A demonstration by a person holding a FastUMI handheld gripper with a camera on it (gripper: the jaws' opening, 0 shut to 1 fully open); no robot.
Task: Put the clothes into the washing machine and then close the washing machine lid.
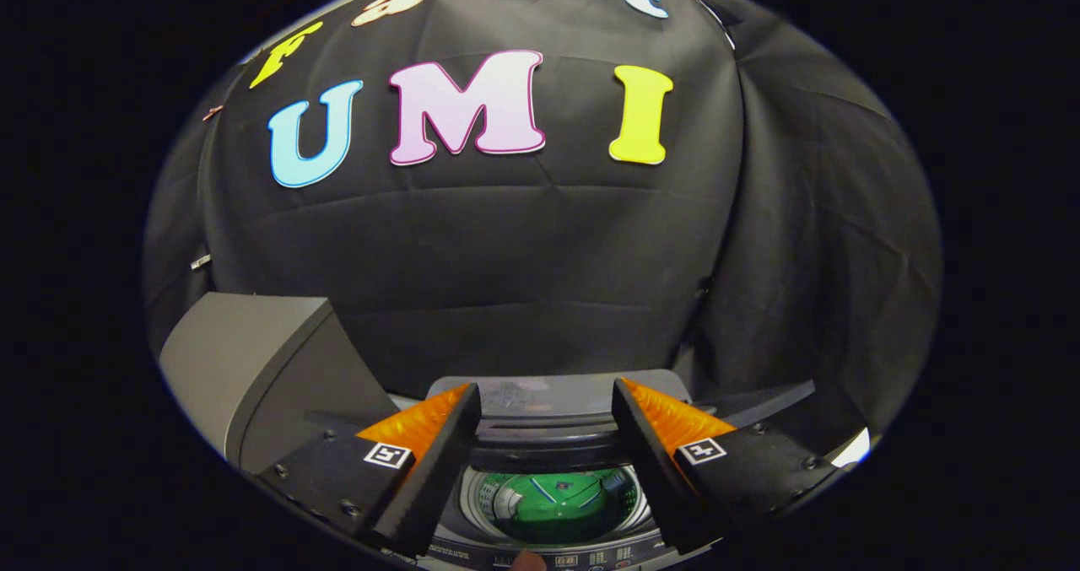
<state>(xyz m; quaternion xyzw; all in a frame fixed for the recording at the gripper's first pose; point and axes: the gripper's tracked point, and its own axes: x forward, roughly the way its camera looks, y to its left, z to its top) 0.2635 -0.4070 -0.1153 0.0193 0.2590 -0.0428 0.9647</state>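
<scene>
A small top-loading washing machine (548, 546) sits below and between my fingers. Its lid (548, 398) stands raised at the back, just beyond the fingertips. Inside the round drum lies a green garment (561, 503) with white stripes. My gripper (547, 402) hovers above the machine, open, with nothing between its fingers. The left finger (439, 461) and the right finger (658, 461) flank the drum opening. The control panel runs along the machine's near rim.
A grey box-like cabinet (245, 360) stands to the left of the machine, close to the left finger. Black cloth forms the wall behind and to the right. A small rounded tip (527, 561), perhaps a fingertip, shows at the panel's near edge.
</scene>
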